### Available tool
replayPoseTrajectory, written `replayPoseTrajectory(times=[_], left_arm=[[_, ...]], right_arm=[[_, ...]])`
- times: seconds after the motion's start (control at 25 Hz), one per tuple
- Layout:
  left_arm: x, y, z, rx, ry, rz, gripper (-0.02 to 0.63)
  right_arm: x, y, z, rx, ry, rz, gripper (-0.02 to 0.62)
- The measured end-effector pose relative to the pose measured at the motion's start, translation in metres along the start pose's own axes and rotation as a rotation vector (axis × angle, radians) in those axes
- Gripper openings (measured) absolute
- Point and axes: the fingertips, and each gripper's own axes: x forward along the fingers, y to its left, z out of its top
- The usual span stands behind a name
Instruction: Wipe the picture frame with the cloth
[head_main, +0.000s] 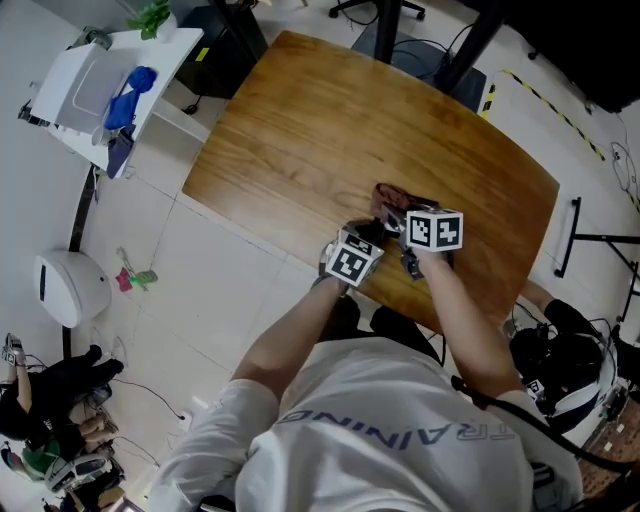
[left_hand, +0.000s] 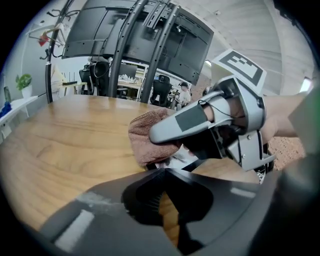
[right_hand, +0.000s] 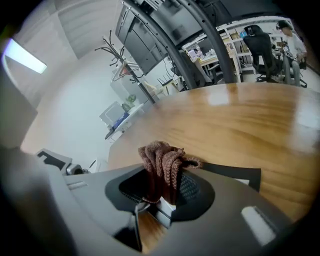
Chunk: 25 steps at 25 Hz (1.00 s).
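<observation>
Right gripper (right_hand: 161, 192) is clamped on the bunched brown cloth (right_hand: 162, 160), low centre of its view. The wad sits down at the dark picture frame (right_hand: 235, 176), which lies flat on the wooden table (right_hand: 240, 120), likely for wiping. Left gripper (left_hand: 162, 171) has its jaws closed with the tips at the frame's near edge, probably steadying it; a real pinch is unclear.
</observation>
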Motion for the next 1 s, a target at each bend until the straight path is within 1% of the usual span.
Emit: replayPoseTrajectory(times=[0.32,0.72,1.0], left_arm=[[-0.002,0.003,0.000,-0.043,-0.021,0.016,0.005],[0.002,0.005,0.001,-0.070,-0.027,0.021,0.005],[0.001,0.004,0.002,-0.081,-0.035,0.019,0.005]], right_arm=[[-0.011,-0.022,-0.005,0.078,0.002,-0.035,0.130],[-0.047,-0.064,-0.010,0.085,-0.014,-0.104,0.132],[-0.090,-0.099,-0.015,0.112,-0.029,-0.168,0.132]])
